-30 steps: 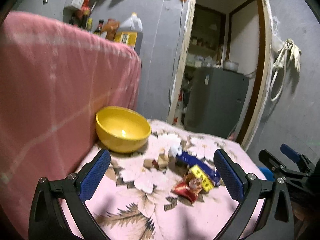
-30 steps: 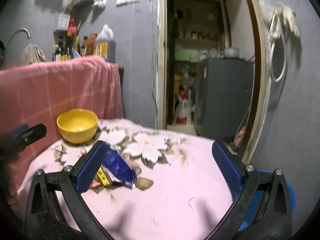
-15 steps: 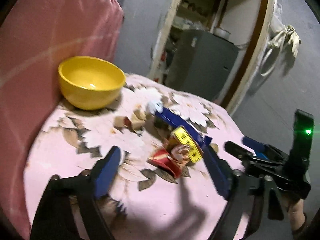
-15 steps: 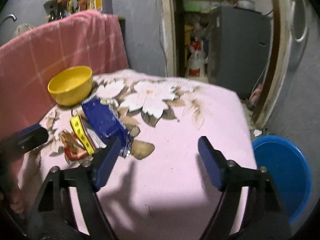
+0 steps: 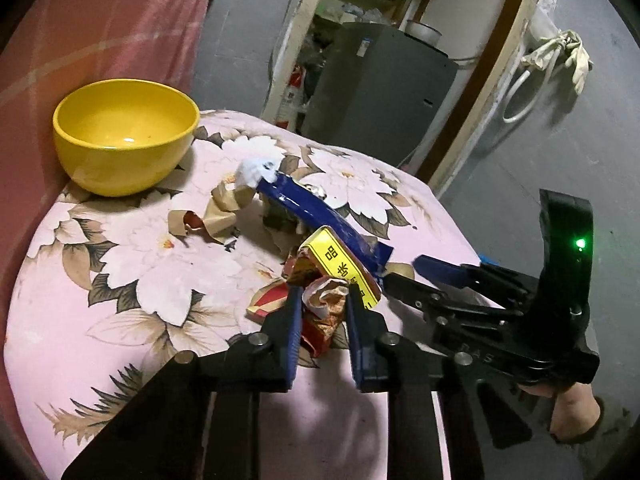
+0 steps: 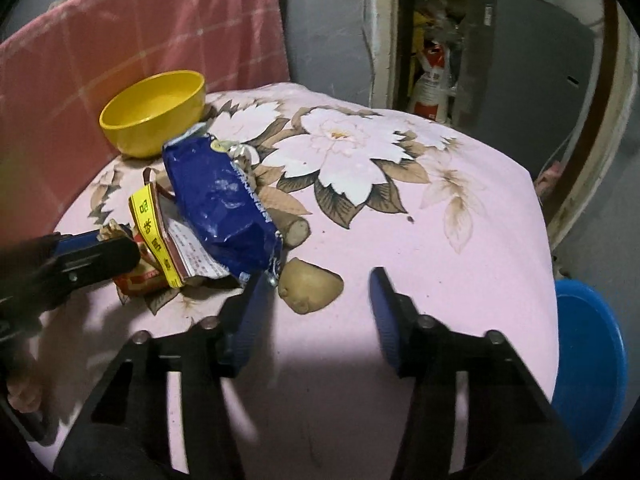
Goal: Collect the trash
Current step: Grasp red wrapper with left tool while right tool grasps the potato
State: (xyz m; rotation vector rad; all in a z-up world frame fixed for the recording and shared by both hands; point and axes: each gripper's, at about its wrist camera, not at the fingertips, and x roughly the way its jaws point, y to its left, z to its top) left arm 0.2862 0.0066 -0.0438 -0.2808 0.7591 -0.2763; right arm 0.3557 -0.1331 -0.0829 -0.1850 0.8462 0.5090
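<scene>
The left gripper [image 5: 320, 308] has just been closing, and its blue pads now pinch a crumpled red and gold wrapper [image 5: 320, 304] at the near end of a heap of trash on the flowered pink tablecloth [image 5: 132, 264]. Touching that wrapper, a packet with a yellow printed band [image 5: 340, 264] leans against a long blue bag [image 5: 316, 210], whose far end meets a scrap of white paper [image 5: 256, 170] and some crumpled brown paper [image 5: 224, 216]. Beyond the heap a yellow bowl [image 5: 124, 136] stands at the table's far left, against a pink cloth [image 5: 92, 32] hung behind it. The right gripper [image 6: 316, 304] has also just been closing; its jaws are still apart, pressing on nothing, with a brown potato-like lump [image 6: 310, 286] lying between them on the cloth, nearer the left pad. That left pad sits just beside the lower corner of the blue bag. Off the table's right edge a blue bin [image 6: 588, 364] stands on the floor. A hand [image 5: 572, 408] grips the right tool's handle in the left view.
</scene>
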